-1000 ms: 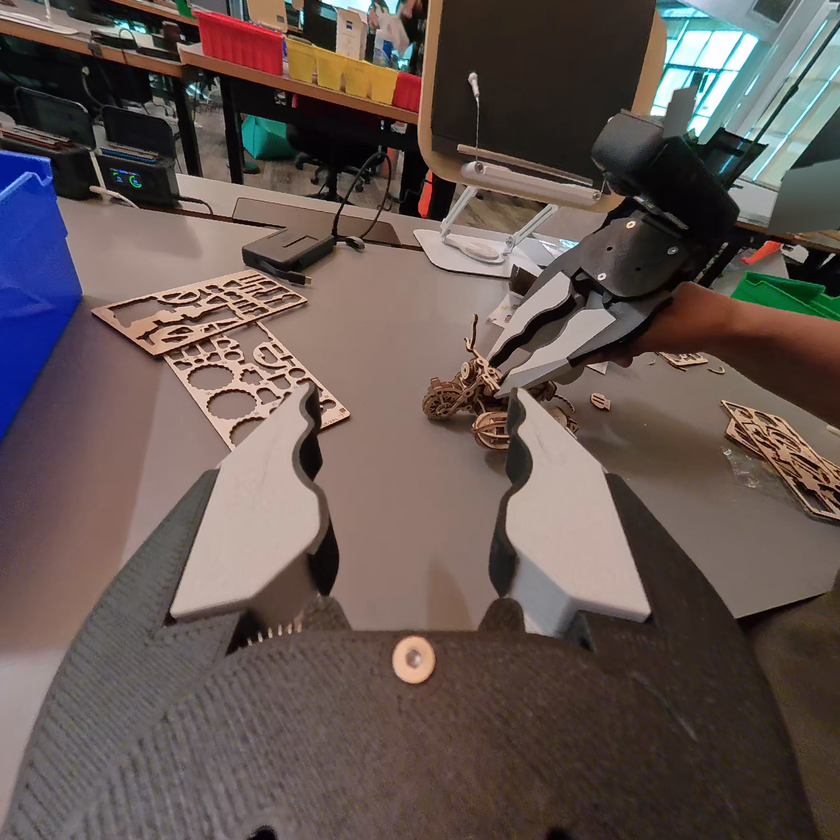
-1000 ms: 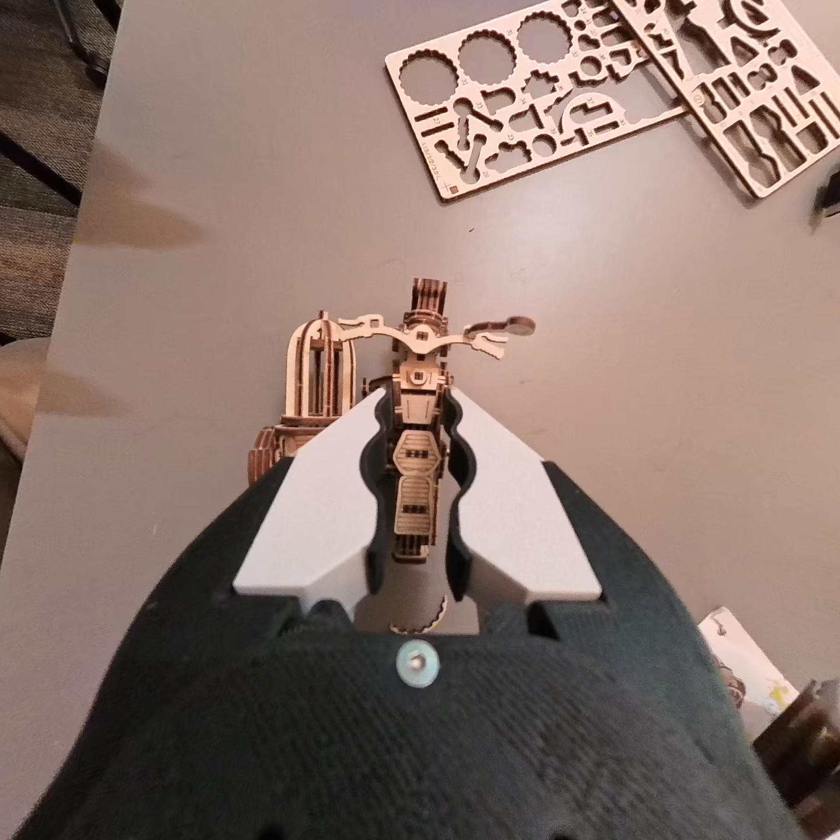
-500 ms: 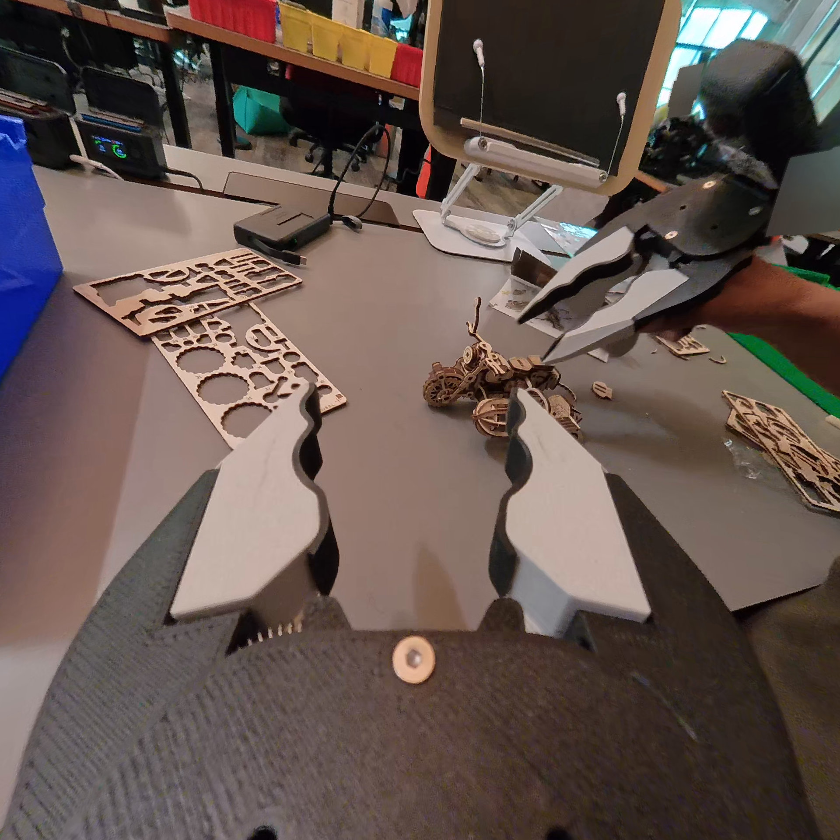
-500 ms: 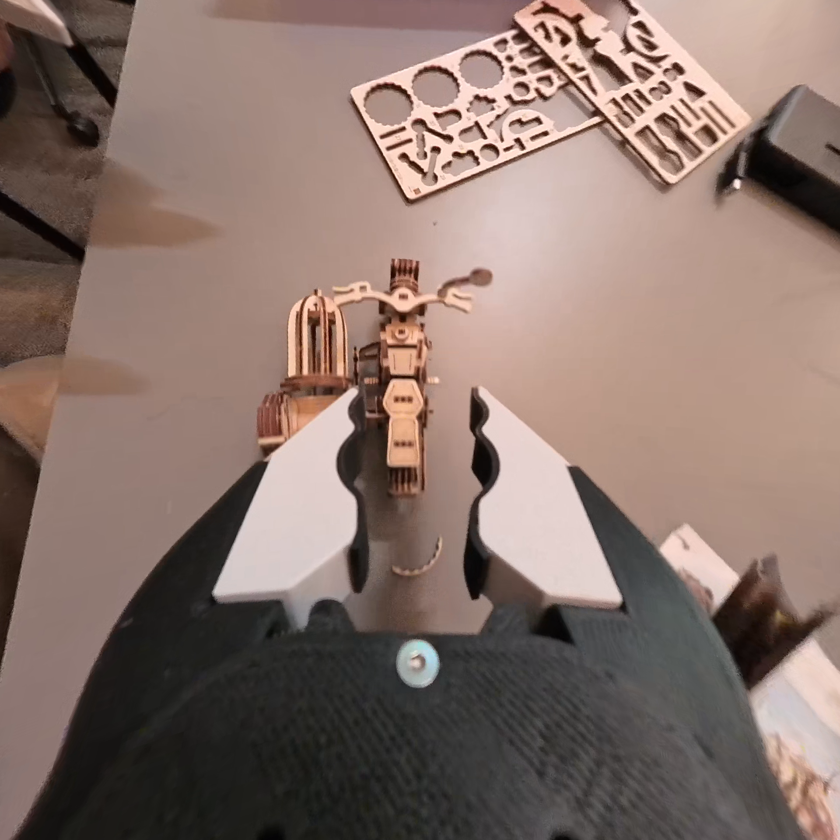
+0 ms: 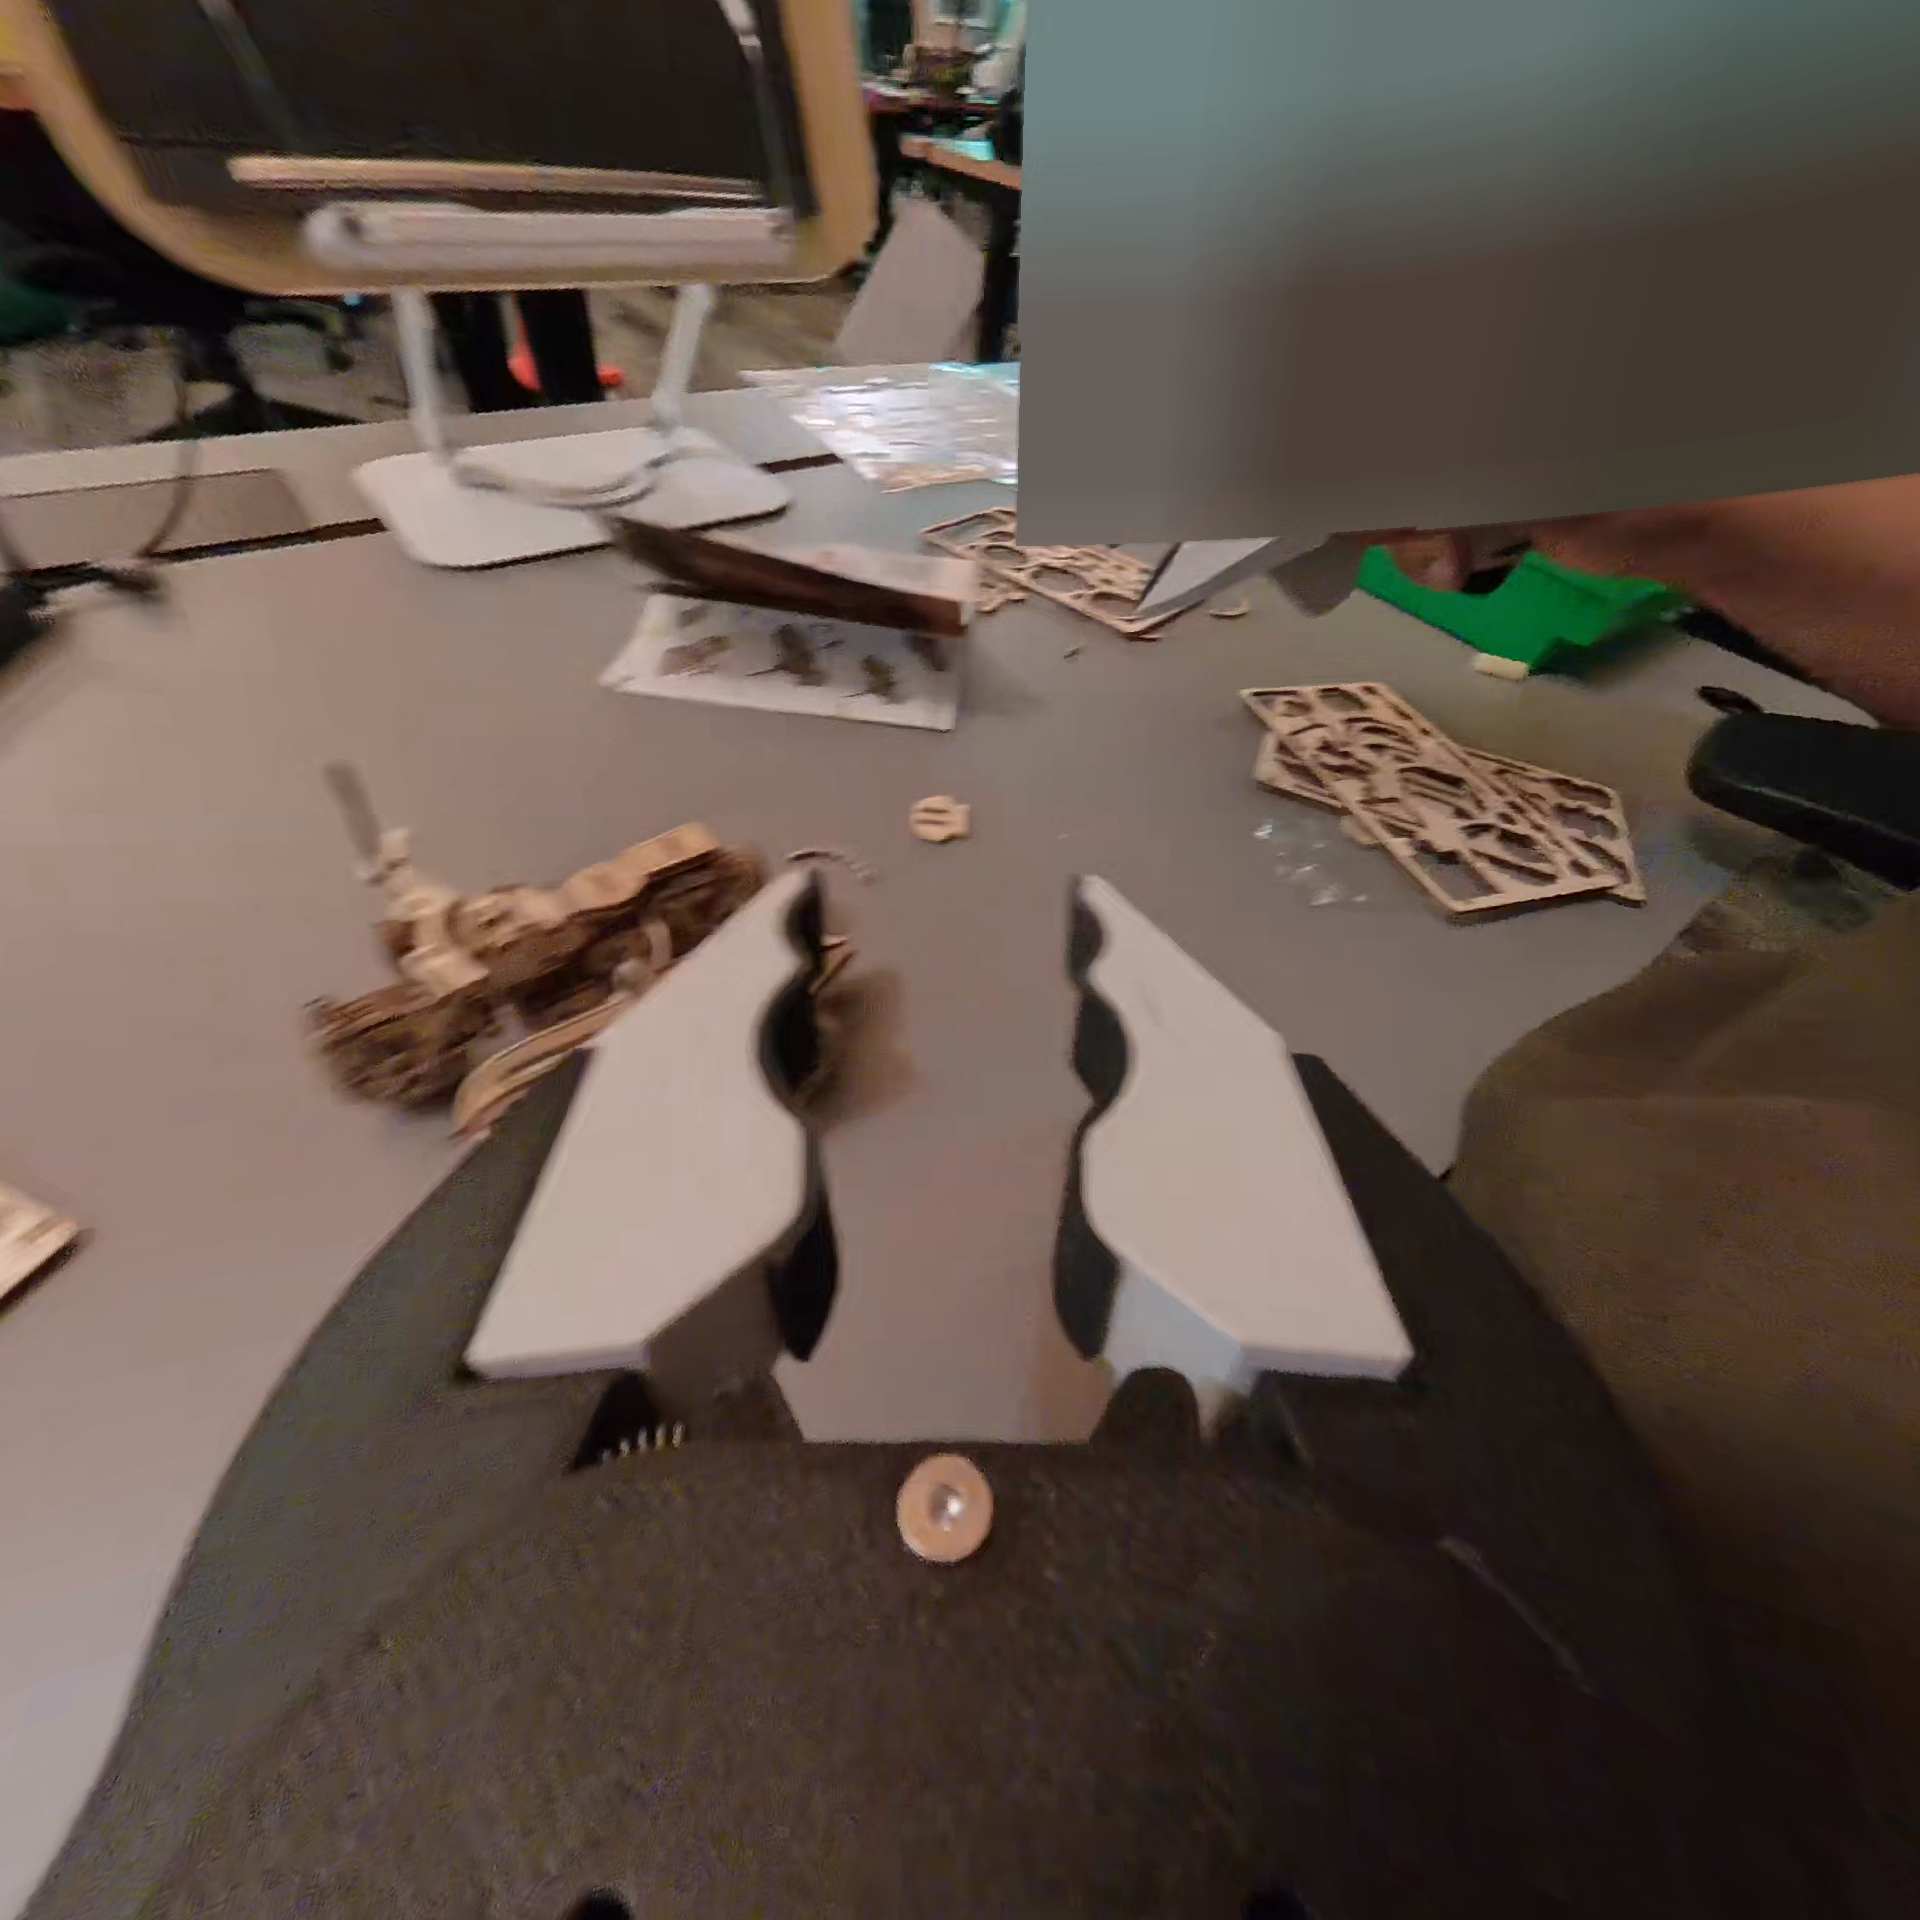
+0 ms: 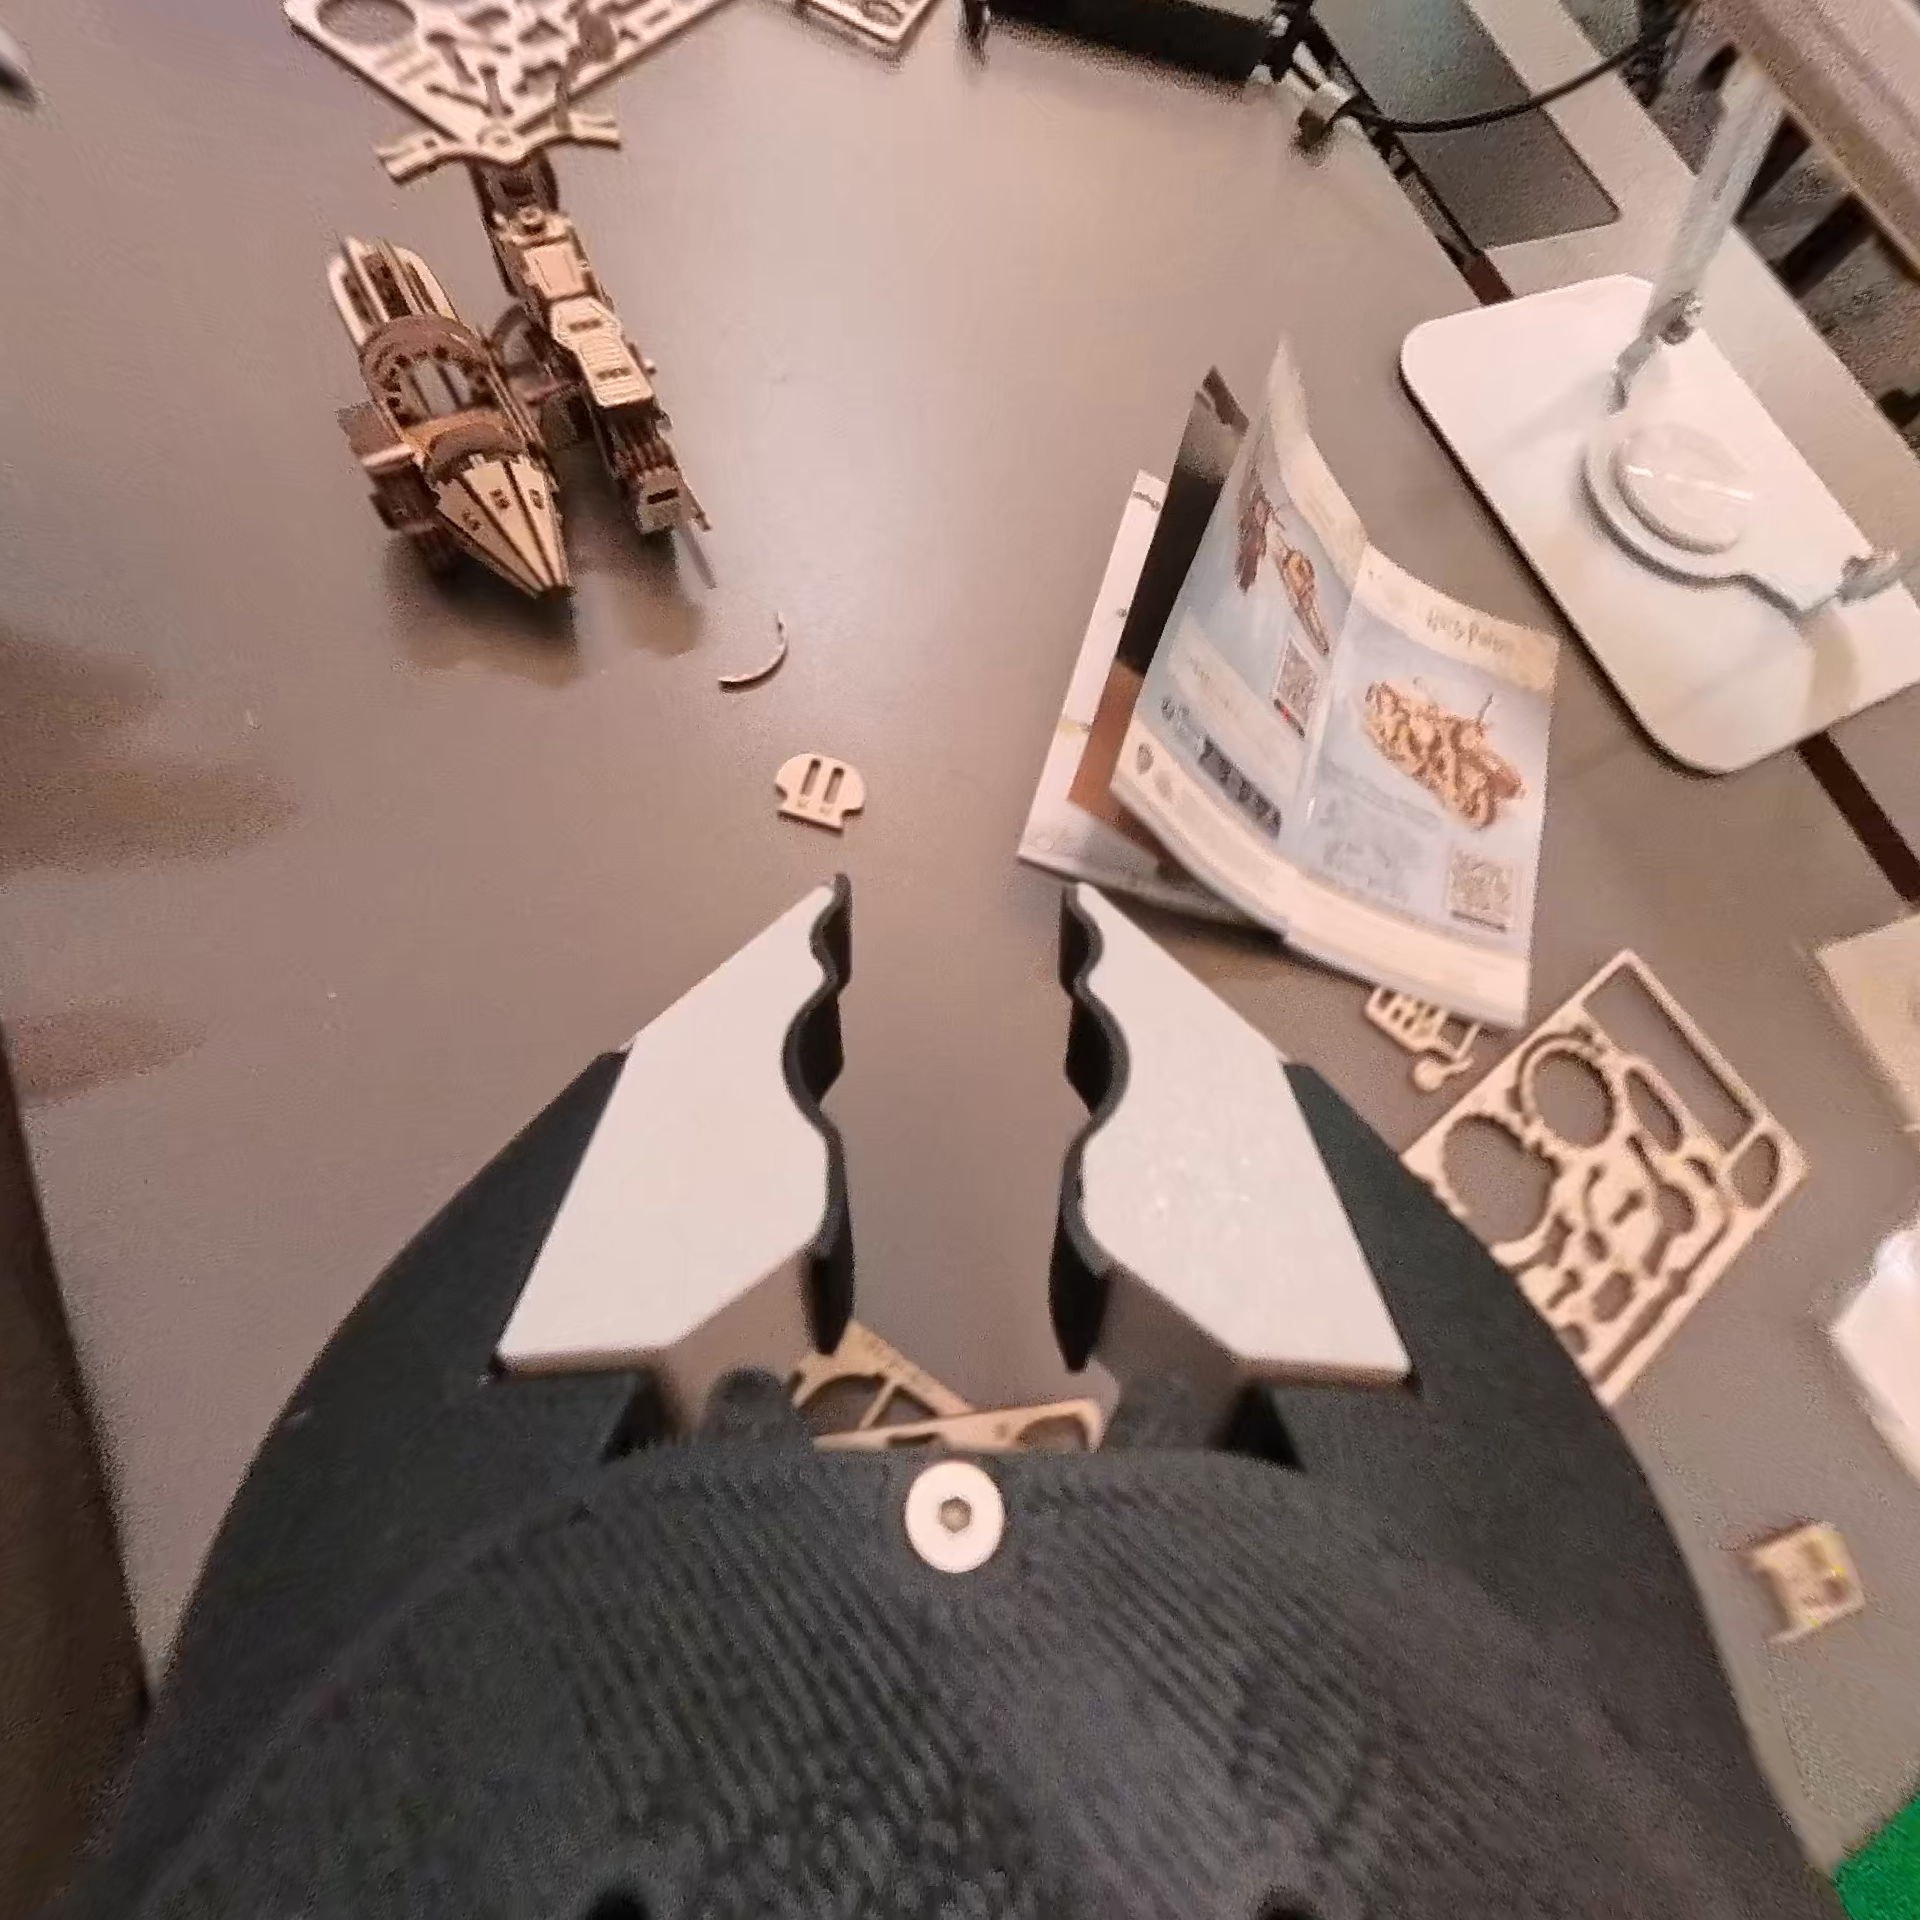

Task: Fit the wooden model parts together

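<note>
The wooden motorcycle model with sidecar (image 6: pixel 499 416) stands on the grey table, far left in the right wrist view; it also shows blurred at the left of the left wrist view (image 5: pixel 540 956). A small slotted round wooden part (image 6: pixel 816 792) lies just ahead of my right gripper (image 6: pixel 951 904), which is open and empty. The same part shows in the left wrist view (image 5: pixel 940 819). A thin curved wooden piece (image 6: pixel 756 657) lies near the model. My left gripper (image 5: pixel 940 899) is open and empty, its left finger beside the model's rear.
An open instruction booklet (image 6: pixel 1320 769) lies right of the parts. Punched-out wooden sheets lie at the right (image 6: pixel 1600 1174) (image 5: pixel 1444 800) and at the far end (image 6: pixel 488 52). A white stand base (image 6: pixel 1662 520) is at the back. A green bin (image 5: pixel 1507 613) sits far right. Spacing between my two grippers at the tips: around 20 cm. The thin curved wooden piece (image 6: pixel 756 657) is about equally far from each gripper, around 15 cm.
My right gripper let go of the model, opened and drew back to the right, away from it. My left gripper swung right and moved closer, so the model now sits at its left.
</note>
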Motion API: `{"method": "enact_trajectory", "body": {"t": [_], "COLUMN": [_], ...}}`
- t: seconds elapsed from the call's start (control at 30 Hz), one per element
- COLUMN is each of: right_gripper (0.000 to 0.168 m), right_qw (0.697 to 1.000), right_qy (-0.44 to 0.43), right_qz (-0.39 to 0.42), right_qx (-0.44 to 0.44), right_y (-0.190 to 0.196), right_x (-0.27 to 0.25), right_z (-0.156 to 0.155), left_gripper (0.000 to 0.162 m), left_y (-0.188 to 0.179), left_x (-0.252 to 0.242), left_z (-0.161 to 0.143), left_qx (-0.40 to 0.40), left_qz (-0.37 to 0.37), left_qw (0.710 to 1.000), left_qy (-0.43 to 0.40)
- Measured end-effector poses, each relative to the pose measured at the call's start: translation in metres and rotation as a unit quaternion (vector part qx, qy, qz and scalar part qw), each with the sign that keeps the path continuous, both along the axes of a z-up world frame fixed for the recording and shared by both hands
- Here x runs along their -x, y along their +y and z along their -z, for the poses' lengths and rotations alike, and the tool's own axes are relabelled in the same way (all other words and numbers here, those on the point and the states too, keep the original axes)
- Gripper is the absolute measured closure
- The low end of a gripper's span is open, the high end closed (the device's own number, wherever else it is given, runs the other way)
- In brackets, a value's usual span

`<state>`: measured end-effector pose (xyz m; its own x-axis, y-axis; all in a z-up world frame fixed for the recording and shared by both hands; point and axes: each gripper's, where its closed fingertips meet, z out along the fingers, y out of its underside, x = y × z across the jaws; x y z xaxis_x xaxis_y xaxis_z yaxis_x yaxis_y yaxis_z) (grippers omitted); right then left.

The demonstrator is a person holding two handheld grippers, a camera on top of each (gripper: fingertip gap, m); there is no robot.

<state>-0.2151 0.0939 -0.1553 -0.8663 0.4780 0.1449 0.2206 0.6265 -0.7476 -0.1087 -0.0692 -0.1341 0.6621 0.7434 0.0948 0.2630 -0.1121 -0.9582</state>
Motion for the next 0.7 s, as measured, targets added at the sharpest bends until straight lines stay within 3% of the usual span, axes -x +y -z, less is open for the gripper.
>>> {"method": "enact_trajectory", "body": {"t": [0.03,0.07,0.2,0.33,0.43,0.6,0.7], "right_gripper": [0.131,0.135,0.144,0.15,0.168,0.168,0.168], "right_qw": [1.0,0.999,0.993,0.996,0.995,0.99,0.984], "right_qy": [-0.003,-0.008,-0.049,-0.032,-0.011,0.026,0.063], "right_qz": [0.006,0.009,0.016,0.013,0.038,0.106,0.143], "right_qx": [0.021,0.041,0.109,0.086,0.088,0.09,0.081], "right_y": [0.003,0.005,0.005,0.01,0.02,0.046,0.06], "right_x": [-0.007,-0.015,-0.047,-0.059,-0.059,-0.051,-0.045], "right_z": [0.003,0.007,0.024,0.03,0.03,0.035,0.032], "left_gripper": [0.153,0.162,0.162,0.162,0.162,0.162,0.162], "left_y": [0.016,0.031,0.07,0.094,0.111,0.138,0.16], "left_x": [-0.001,-0.002,0.008,0.02,0.031,0.053,0.056], "left_z": [0.002,0.004,0.012,0.023,0.024,0.022,0.014], "left_qx": [0.001,0.007,0.007,0.035,0.031,0.03,0.005], "left_qz": [0.009,0.025,0.042,0.067,0.069,0.063,0.095], "left_qw": [1.0,1.0,0.999,0.997,0.997,0.997,0.995], "left_qy": [0.003,0.003,-0.014,-0.026,-0.013,0.012,0.014]}}
